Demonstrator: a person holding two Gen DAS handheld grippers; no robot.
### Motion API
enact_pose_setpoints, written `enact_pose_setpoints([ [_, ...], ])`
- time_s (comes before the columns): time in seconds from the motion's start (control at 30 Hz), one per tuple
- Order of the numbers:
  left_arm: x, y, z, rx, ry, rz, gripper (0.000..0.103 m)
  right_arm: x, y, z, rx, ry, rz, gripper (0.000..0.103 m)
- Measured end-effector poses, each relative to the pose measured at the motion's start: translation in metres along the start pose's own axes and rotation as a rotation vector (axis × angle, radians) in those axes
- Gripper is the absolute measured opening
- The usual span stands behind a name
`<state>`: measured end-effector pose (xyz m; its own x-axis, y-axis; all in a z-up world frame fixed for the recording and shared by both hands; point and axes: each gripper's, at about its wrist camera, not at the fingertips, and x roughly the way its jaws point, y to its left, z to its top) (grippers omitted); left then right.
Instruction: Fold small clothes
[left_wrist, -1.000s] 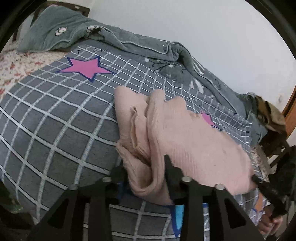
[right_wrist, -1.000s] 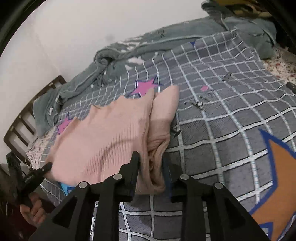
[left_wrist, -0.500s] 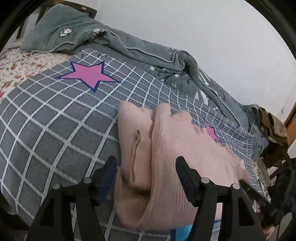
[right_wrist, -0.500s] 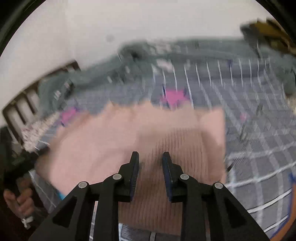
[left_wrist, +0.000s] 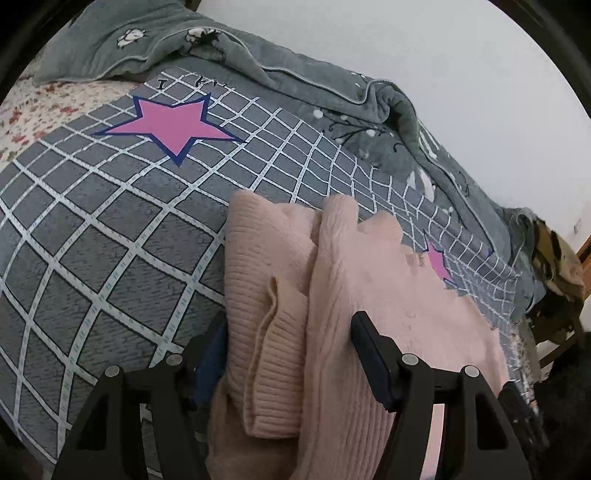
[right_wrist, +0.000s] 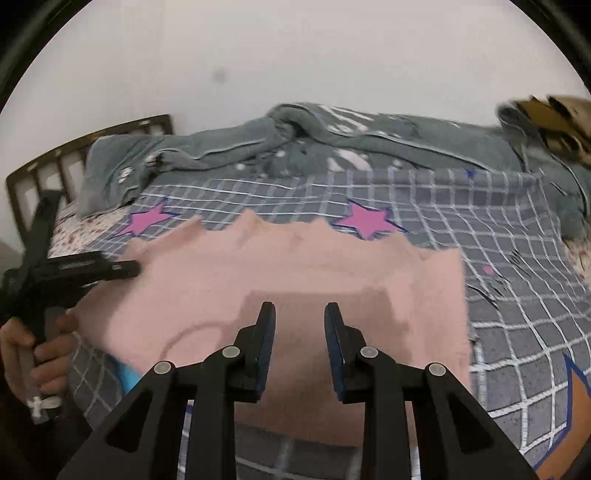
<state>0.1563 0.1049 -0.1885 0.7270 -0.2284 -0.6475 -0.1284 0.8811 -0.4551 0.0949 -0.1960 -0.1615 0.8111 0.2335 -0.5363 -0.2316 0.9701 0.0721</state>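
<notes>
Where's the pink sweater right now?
The pink sweater lies on the grey checked bedspread, between the open left claw, right of the big pink star.

The right wrist view is smeared throughout: the pink sweater (right_wrist: 295, 273) shows as a flat patch with no knit visible, and its far edge is only a ragged outline. Its near hem is hidden behind the right hand-held gripper (right_wrist: 300, 325). A blue thing (right_wrist: 127, 373) peeks from under the sweater's left corner; most of it is covered and it cannot be identified. A brown bundle (right_wrist: 554, 122) at the upper right is blurred. In the left wrist view the sweater's lower part is cut off by the picture's bottom edge, and the left hand-held gripper (left_wrist: 288, 350) has one pad half hidden behind the folded sleeve (left_wrist: 266, 295).
</notes>
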Motion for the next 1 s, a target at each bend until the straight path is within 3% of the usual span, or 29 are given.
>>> enact_pose_setpoints([
  [0.23, -0.003, -0.001, -0.002, 0.029, 0.0, 0.016, 0.064, 0.018, 0.038, -0.002, -0.041, 0.036, 0.019, 0.03],
  [0.4, -0.008, 0.007, -0.002, 0.008, 0.009, -0.01, 0.064, 0.045, 0.045, -0.004, -0.031, 0.062, -0.024, 0.032],
  [0.67, -0.007, 0.015, 0.002, -0.01, 0.016, -0.031, 0.064, 0.087, 0.048, 0.026, 0.008, 0.112, -0.113, 0.038],
  [0.87, -0.003, 0.014, 0.002, 0.02, 0.029, -0.03, 0.064, 0.088, 0.052, 0.011, -0.033, 0.044, -0.127, 0.039],
  [1.0, -0.001, 0.012, 0.0, 0.029, 0.025, -0.017, 0.065, 0.077, 0.051, 0.01, -0.022, 0.049, -0.09, 0.039],
])
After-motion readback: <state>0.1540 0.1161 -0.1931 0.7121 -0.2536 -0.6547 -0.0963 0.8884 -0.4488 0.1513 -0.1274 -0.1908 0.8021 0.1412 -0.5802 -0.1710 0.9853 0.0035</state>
